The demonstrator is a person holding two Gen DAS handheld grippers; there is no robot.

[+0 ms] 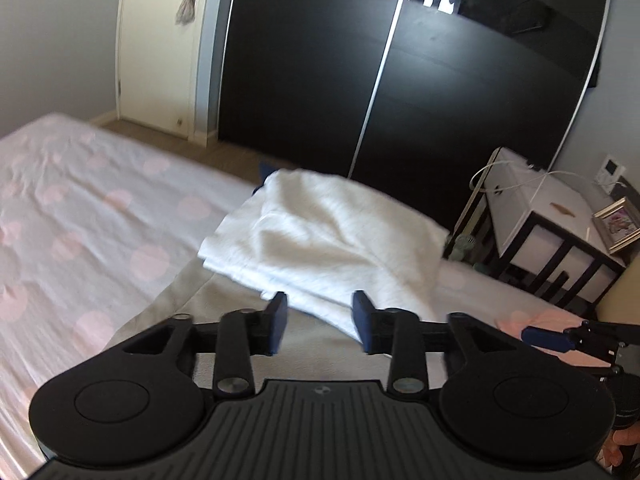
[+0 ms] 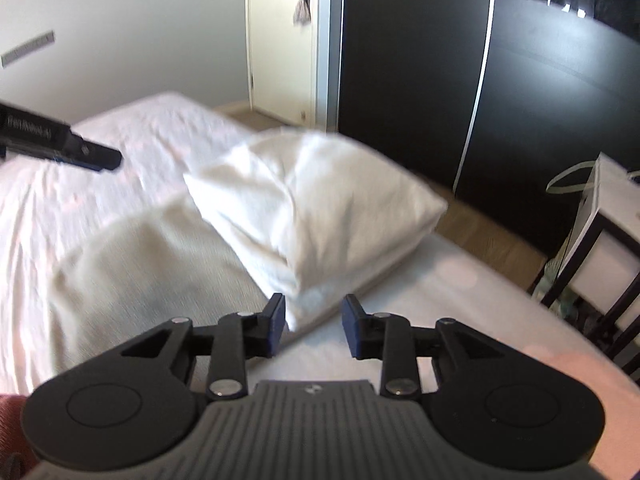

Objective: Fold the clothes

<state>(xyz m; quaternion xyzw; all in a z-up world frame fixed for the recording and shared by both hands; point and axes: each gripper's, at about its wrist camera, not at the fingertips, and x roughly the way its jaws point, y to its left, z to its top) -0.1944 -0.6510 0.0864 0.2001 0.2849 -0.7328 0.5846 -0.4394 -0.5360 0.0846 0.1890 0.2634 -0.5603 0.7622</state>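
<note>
A white garment lies folded in a loose bundle on the bed; it also shows in the right wrist view. Under and in front of it lies a flat beige cloth, seen in the right wrist view too. My left gripper is open and empty, just short of the bundle's near edge. My right gripper is open and empty, at the bundle's near corner. The right gripper's tip shows at the left view's right edge. The left gripper shows at the right view's left.
The bed has a pale sheet with pink dots. A black sliding wardrobe stands behind it, with a white door at its left. A black-framed side table with a picture frame stands at the right.
</note>
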